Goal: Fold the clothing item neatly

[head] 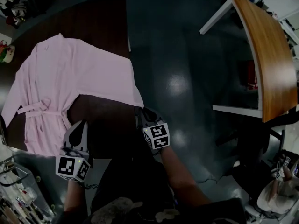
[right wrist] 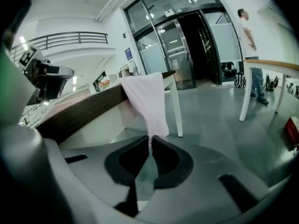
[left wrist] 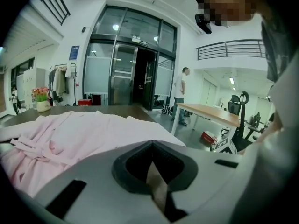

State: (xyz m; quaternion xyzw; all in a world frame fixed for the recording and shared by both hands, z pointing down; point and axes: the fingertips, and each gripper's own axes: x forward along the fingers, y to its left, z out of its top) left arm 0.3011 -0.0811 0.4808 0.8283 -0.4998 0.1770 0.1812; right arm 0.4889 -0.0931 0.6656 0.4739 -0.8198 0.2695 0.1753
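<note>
Pink robe spread on the dark table, one corner hanging off the side

The pink robe [head: 65, 78] lies mostly flat across the dark table [head: 100, 22] with its belt [head: 36, 110] lying across the lower part, and its lower right corner droops over the table's right edge. The right gripper [right wrist: 149, 146] is pinching that hanging tip. The left gripper [left wrist: 152, 164] is pressed together on nothing, at the near edge beside the hem. There's plenty of bare floor [head: 187, 64] to the right before the light wooden desk [head: 268, 59]. A person [left wrist: 180, 94] stands back by the glass doors [left wrist: 124, 73].

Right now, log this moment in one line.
robe spread on table | left gripper shut, empty | right gripper shut on robe corner
</note>
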